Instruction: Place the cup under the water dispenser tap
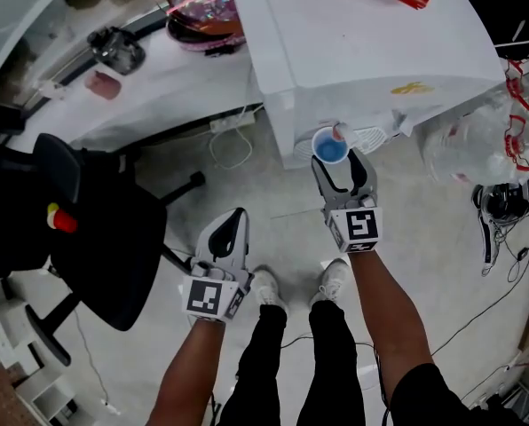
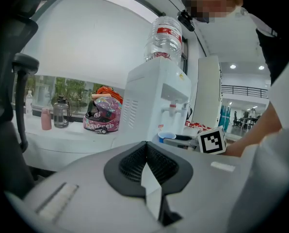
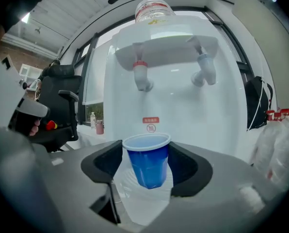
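Water dispenser [image 3: 183, 110] ahead: your right gripper [image 3: 147, 165] clasps the blue cup [image 3: 148, 171] below the red tap [image 3: 140, 74]; released tilted, it could topple. Your left gripper [image 2: 145, 163] is closed, empty.

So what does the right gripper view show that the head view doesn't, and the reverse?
Only the right gripper view: the red sticker on the front of the white dispenser, and the water bottle on top of it. Only the head view: the left gripper, the person's shoes and the black chair. Both: the blue cup clamped in the right gripper, right in front of the dispenser.
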Demonstrator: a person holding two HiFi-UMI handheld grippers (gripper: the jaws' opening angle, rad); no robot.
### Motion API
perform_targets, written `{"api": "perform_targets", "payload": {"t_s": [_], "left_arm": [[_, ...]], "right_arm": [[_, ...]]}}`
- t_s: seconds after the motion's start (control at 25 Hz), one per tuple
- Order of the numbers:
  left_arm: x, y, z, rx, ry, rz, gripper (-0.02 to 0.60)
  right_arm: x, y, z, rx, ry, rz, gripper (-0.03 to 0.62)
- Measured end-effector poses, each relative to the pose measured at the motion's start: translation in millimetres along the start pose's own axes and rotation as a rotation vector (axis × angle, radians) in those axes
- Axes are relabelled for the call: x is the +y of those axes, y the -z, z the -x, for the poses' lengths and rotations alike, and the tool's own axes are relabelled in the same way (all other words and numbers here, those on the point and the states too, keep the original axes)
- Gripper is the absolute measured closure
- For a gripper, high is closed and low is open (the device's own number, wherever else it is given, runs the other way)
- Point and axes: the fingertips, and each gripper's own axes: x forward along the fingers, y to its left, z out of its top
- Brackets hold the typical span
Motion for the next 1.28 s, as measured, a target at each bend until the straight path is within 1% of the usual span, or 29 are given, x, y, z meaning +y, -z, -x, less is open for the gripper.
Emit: {"api": "perform_targets", "payload": {"t_s": [0.12,0.24,0.36,0.44,0.6,0.76,0.88,1.0,1.08,1.16,1.28], "left_arm": [[-2.8,-0.1,-2.2,-0.004,0.007,0.01,0.565],[-5.3,1.8,0.5,-0.009,0.019,0.018,0.565],[-5.8,8.7,2.9,0.005,0.025,0.025,0.566],[-6.4,11.6,4.3,0.013,0.024,0.033,0.566],[-9.5,11.0,4.5,0.012,0.026,0.026,0.565],[-8.7,4.2,5.3,0.029,0.008,0.033,0.565],[-12.8,-9.7,10.1,0.029,0.003,0.033,0.565],[-23.7,-28.4,14.6,0.018,0.009,0.032,0.565],[-35.5,-43.2,17.7,0.011,0.019,0.032,0.565],[-49.5,-65.2,21.1,0.008,0.031,0.034,0.566],[-66.8,-102.0,26.1,-0.003,0.056,0.054,0.566]], "right_arm": [[1.0,11.1,-5.5,0.024,0.006,0.012,0.299],[0.7,19.1,-7.1,0.032,0.028,-0.003,0.298],[-3.7,26.4,-7.0,0.044,0.054,-0.024,0.297],[-6.1,27.8,-6.3,0.054,0.058,-0.036,0.283],[-4.6,30.1,-4.4,0.079,0.038,-0.043,0.225],[-2.7,23.4,12.7,0.095,0.036,-0.04,0.225],[6.9,-1.9,39.0,0.081,0.012,-0.033,0.237],[23.9,-51.2,71.2,0.018,-0.017,-0.002,0.267],[35.1,-83.4,94.9,-0.006,-0.027,0.015,0.296],[43.7,-114.6,117.8,-0.018,-0.021,0.024,0.346],[51.1,-164.6,146.6,-0.059,-0.008,0.049,0.449]]}}
